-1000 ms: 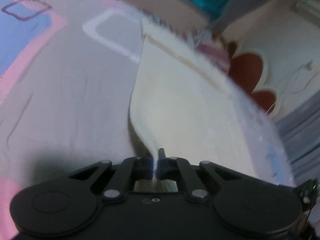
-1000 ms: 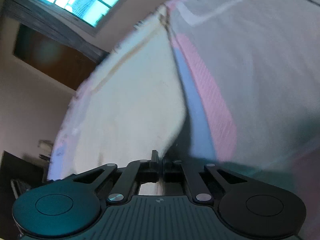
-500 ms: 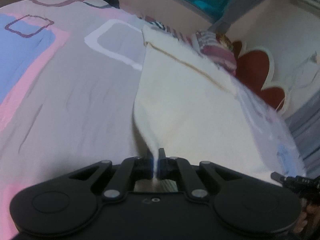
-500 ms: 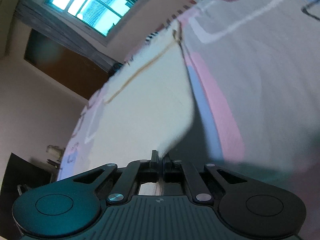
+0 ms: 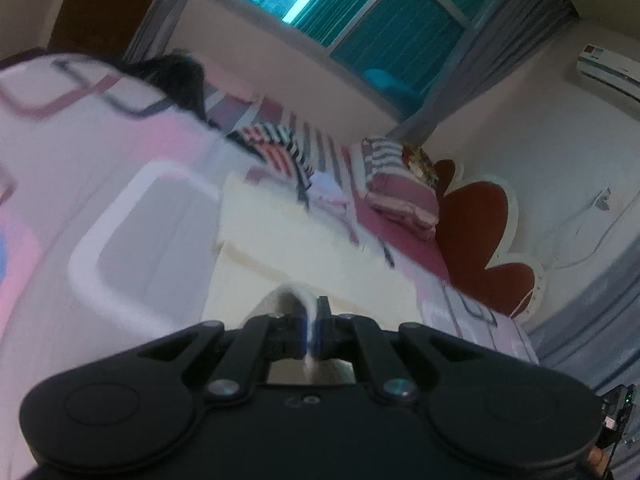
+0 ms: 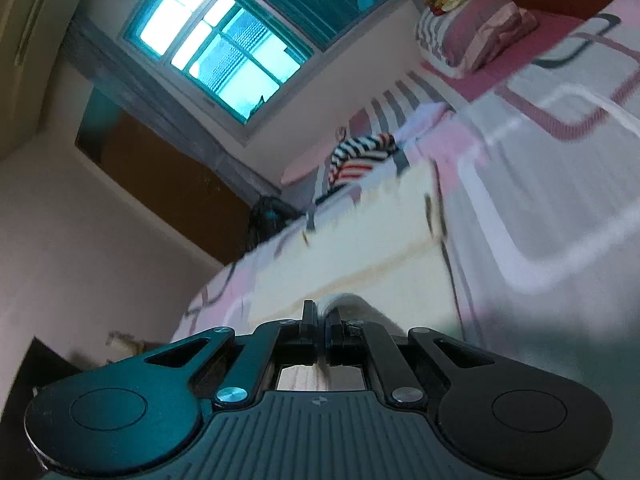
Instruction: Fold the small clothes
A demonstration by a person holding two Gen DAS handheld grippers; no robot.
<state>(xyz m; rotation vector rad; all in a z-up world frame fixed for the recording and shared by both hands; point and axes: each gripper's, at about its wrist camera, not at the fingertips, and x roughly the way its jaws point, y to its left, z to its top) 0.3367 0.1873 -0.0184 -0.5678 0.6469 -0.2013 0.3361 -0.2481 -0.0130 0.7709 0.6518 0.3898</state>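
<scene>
A cream cloth (image 5: 280, 236) lies on the patterned bedsheet (image 5: 132, 216), with a thin tan stripe across it. My left gripper (image 5: 311, 322) is shut on one near corner of the cloth, and the held edge curls over toward the far part. In the right wrist view the same cream cloth (image 6: 360, 248) stretches ahead, and my right gripper (image 6: 322, 320) is shut on its other near corner. Both views are blurred by motion.
A striped garment (image 5: 276, 148) lies beyond the cloth, also in the right wrist view (image 6: 360, 156). A pink striped pillow (image 5: 400, 192) sits by the red headboard (image 5: 480, 236). A dark bag (image 5: 180, 76) sits at the bed's far edge under the window (image 6: 224, 48).
Both grippers have carried the near edge of the cloth forward toward its far edge. The visible stretch of cloth ahead is much shorter, and the cameras have tilted up toward the window.
</scene>
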